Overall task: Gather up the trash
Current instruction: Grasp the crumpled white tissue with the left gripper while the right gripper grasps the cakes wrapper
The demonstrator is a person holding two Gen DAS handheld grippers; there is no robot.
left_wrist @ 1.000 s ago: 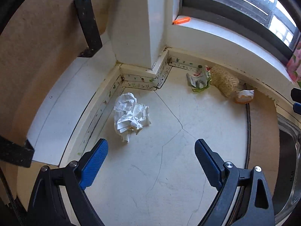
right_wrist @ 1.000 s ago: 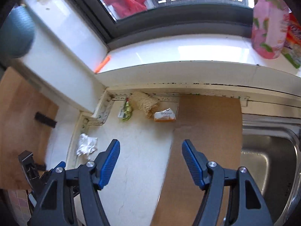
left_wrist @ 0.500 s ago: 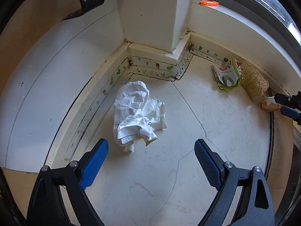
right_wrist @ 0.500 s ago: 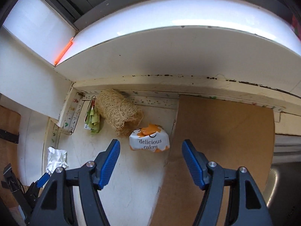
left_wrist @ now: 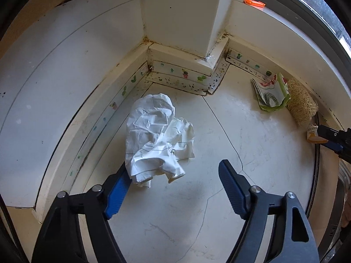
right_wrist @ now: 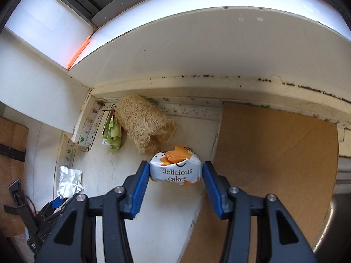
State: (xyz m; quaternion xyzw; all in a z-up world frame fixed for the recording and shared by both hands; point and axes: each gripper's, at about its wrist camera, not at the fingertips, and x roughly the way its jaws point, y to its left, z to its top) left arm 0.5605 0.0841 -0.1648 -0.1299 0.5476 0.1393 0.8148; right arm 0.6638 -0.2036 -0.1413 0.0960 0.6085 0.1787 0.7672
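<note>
Crumpled paper (left_wrist: 158,135) hides left tool's (left_wrist: 175,175) left fingertip; contact perhaps, unclear.

white crumpled paper (left_wrist: 156,138), orange-and-white cake wrapper (right_wrist: 175,168), blue claw pads (right_wrist: 140,188)

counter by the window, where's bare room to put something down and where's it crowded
Free: the brown board right of the cake wrapper, and the white counter between the crumpled paper and the green packet. Crowded: the back edge, where green packet, loofah and cake wrapper cluster.
</note>
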